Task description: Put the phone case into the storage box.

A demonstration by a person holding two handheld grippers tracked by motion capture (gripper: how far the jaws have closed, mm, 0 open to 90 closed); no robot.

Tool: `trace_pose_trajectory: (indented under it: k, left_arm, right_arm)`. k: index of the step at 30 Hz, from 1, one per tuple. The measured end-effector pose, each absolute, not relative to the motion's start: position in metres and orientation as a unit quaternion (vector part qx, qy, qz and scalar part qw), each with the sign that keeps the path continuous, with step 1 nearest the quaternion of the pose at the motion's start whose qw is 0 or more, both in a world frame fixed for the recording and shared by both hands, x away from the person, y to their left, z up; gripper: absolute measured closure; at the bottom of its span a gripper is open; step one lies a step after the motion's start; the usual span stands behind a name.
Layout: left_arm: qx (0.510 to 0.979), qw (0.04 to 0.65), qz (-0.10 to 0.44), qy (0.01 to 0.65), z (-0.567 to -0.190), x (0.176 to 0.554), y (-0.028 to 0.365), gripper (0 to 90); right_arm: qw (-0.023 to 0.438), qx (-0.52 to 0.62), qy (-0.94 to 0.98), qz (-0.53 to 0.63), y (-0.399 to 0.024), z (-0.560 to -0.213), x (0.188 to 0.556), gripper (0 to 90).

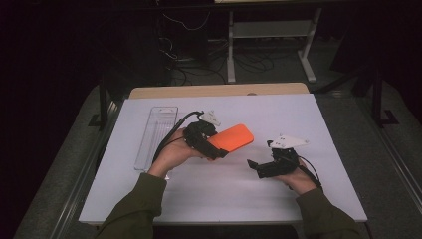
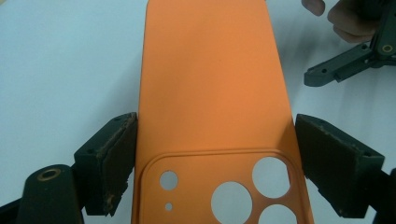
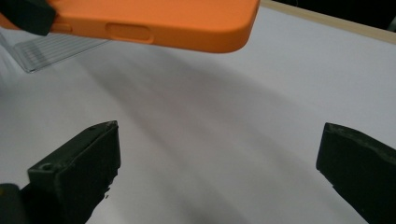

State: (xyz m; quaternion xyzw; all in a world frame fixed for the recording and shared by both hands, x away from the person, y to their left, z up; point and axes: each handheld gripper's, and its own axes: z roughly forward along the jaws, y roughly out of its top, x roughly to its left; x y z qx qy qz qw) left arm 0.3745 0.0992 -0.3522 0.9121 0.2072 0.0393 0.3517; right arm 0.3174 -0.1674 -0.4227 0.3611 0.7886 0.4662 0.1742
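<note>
A clear, long rectangular plastic tray (image 1: 156, 135) lies on the white counter (image 1: 278, 199) toward nine o'clock. Beyond twelve o'clock, tangled black cables (image 1: 199, 64) cover the floor.

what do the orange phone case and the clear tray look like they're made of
The orange phone case looks like silicone or soft-touch plastic: an even matte surface with no glare, rounded edges and cleanly cut camera holes. I cannot tell which of the two. The clear tray looks like rigid transparent plastic: the white table shows through it, and its rim catches thin bright highlights.
</note>
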Motion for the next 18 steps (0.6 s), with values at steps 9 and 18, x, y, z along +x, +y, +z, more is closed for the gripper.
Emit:
trace_pose_trajectory:
  k: [9,18]
  left_arm:
    - [0.910,0.355,0.040,0.209,-0.352,0.375,0.100,15.7]
    - [0.909,0.356,0.038,0.212,-0.353,0.376,0.099,15.7]
  right_arm:
    - [0.178,0.355,0.789,0.469,-0.161,-0.424,0.328,0.0]
    - [0.182,0.343,0.792,0.471,-0.155,-0.426,0.334,0.0]
